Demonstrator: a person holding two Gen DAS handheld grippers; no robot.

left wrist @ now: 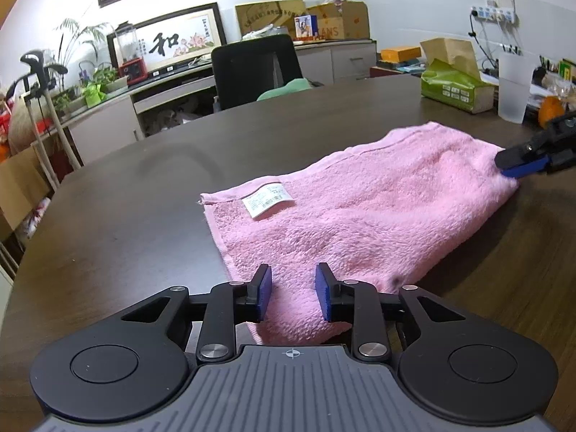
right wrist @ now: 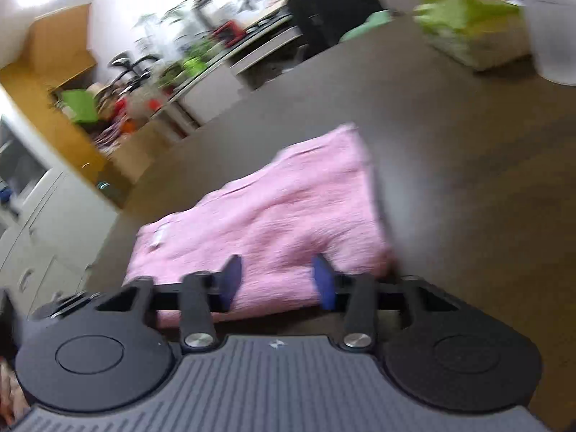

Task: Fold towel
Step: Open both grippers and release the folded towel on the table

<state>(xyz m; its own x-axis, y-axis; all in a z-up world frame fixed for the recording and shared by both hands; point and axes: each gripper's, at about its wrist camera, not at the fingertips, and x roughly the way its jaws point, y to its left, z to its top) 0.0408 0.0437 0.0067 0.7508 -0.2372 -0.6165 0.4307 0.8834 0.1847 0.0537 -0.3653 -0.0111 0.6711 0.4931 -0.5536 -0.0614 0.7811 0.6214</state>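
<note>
Fluffy pink terry towel (left wrist: 345,223) lying flat on dark brown wooden table (left wrist: 144,194) (white label at 10 o'clock), left gripper (left wrist: 293,297) hovering wide open over its near edge, right gripper (right wrist: 277,280) gaping, gripping nothing.

An office, by the look of it. A dark desk (left wrist: 144,194) faces a black swivel chair (left wrist: 255,68) and low cabinets (left wrist: 104,126). Framed calligraphy (left wrist: 172,39) and stacked cardboard boxes (left wrist: 324,18) line the wall.

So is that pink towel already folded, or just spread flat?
Folded at least once: the pink towel lies as a thick, doubled pad on the dark table, its label facing up. How many folds, cannot tell.
</note>
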